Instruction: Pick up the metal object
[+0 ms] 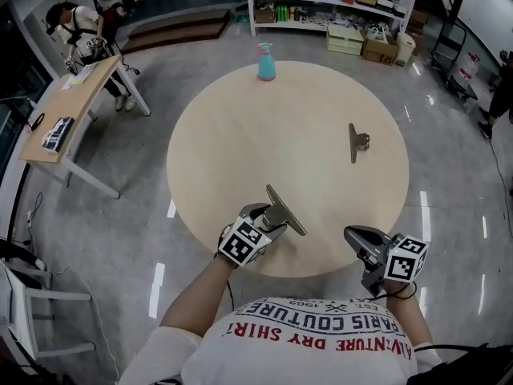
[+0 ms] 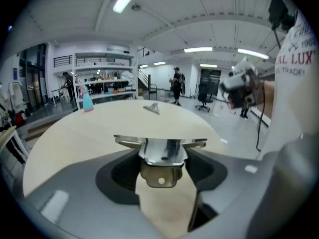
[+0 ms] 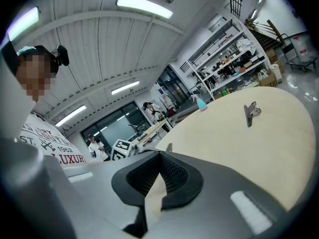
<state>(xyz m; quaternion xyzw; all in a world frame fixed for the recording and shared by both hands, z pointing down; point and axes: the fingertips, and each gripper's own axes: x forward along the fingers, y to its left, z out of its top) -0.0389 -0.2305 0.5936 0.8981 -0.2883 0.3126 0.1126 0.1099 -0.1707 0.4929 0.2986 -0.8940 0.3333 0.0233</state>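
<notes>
A large metal clip [image 1: 286,211] with a flat bar on top sits between the jaws of my left gripper [image 1: 271,221], near the front edge of the round table [image 1: 232,135]. In the left gripper view both pads press on the clip's shiny body [image 2: 160,151]. A second metal clip [image 1: 357,142] lies on the table's right side, apart from both grippers, and it shows in the right gripper view as well [image 3: 250,112]. My right gripper [image 1: 358,237] hovers at the table's front right edge, its pads together with nothing between them.
A light blue spray bottle [image 1: 266,62] stands at the table's far edge. A desk [image 1: 68,111] with a person beside it is at the far left. Shelves with boxes [image 1: 353,22] line the back. The glossy floor surrounds the table.
</notes>
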